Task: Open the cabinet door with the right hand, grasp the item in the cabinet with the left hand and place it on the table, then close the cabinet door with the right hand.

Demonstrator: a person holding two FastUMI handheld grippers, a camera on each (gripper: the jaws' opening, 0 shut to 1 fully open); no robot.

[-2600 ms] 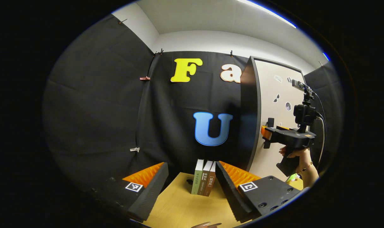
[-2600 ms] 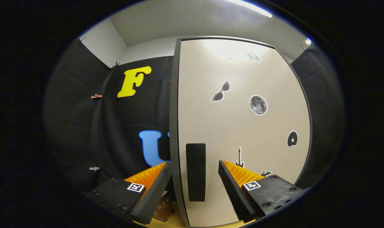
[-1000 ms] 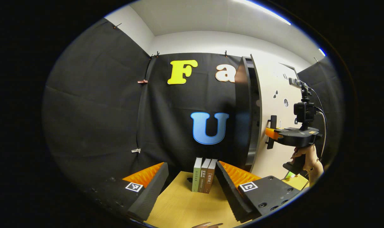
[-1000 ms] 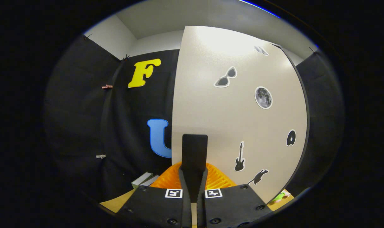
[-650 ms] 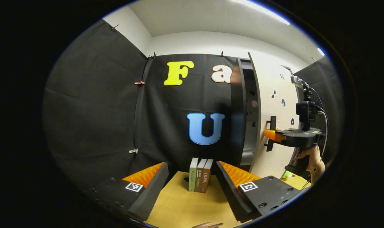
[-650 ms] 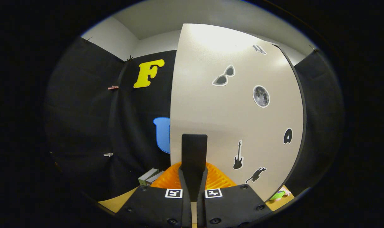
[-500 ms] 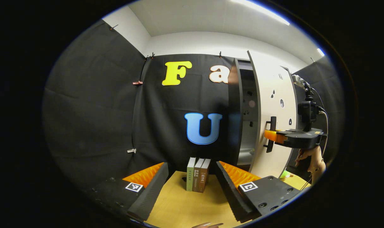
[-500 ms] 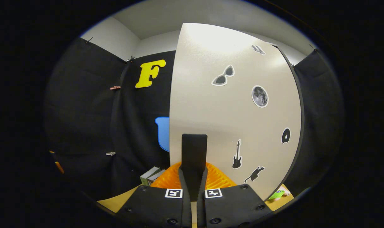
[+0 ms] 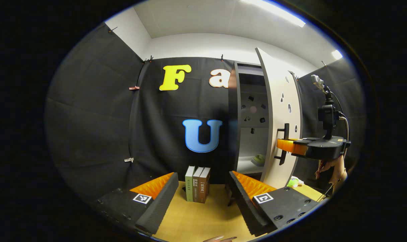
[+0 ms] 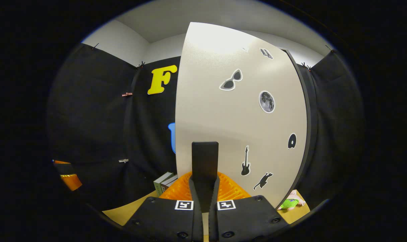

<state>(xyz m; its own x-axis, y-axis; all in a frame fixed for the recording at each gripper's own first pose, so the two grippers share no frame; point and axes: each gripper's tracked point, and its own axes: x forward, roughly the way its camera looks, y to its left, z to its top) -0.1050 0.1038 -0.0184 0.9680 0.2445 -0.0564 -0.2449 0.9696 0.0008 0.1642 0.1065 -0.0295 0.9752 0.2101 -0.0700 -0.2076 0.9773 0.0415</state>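
Note:
The cabinet door (image 10: 237,121), pale with small dark stickers, stands swung partly out. My right gripper (image 10: 205,183) is shut on its upright black handle (image 10: 205,161); in the left gripper view that gripper (image 9: 284,145) clamps the handle (image 9: 285,131) at the right, held by a hand (image 9: 331,166). Inside the cabinet (image 9: 254,134), a small greenish item (image 9: 259,158) lies on the lower shelf. My left gripper (image 9: 203,186) hovers open over the wooden table (image 9: 203,218), nothing between its fingers.
Three upright books (image 9: 197,184) stand on the table beyond my left gripper, also seen as books (image 10: 165,183) left of the door. A small green and pink toy (image 10: 292,201) lies on the table by the door's lower right edge.
The right gripper shut on the door handle and pulled the door outward; the cabinet's inside and the greenish item have come into sight. The left gripper stayed open, drifting slightly right.

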